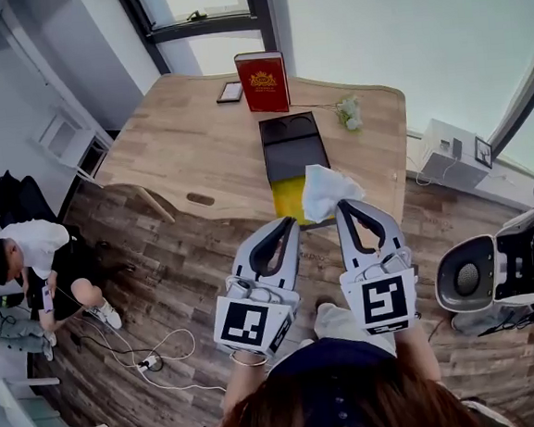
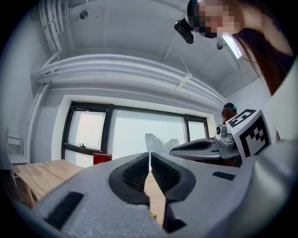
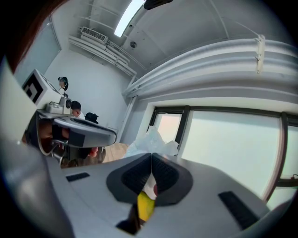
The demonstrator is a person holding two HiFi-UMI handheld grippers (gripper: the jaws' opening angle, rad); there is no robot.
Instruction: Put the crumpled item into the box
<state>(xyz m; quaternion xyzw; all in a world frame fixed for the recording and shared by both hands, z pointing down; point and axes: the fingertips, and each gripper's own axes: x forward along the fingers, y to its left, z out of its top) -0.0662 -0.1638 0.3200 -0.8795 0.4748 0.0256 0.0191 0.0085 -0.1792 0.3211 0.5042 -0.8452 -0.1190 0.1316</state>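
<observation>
Jaws: my right gripper (image 1: 343,207) clamped the paper (image 1: 325,190) | my left gripper (image 1: 289,223) closed, empty | box (image 1: 291,146) lay open on table (image 1: 177,141).

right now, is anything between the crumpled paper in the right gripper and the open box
Nothing visible does. The right gripper holds the crumpled white paper right by the near end of the open black box, which has no cover on it. The left gripper, shut and empty, is off to the left.
</observation>
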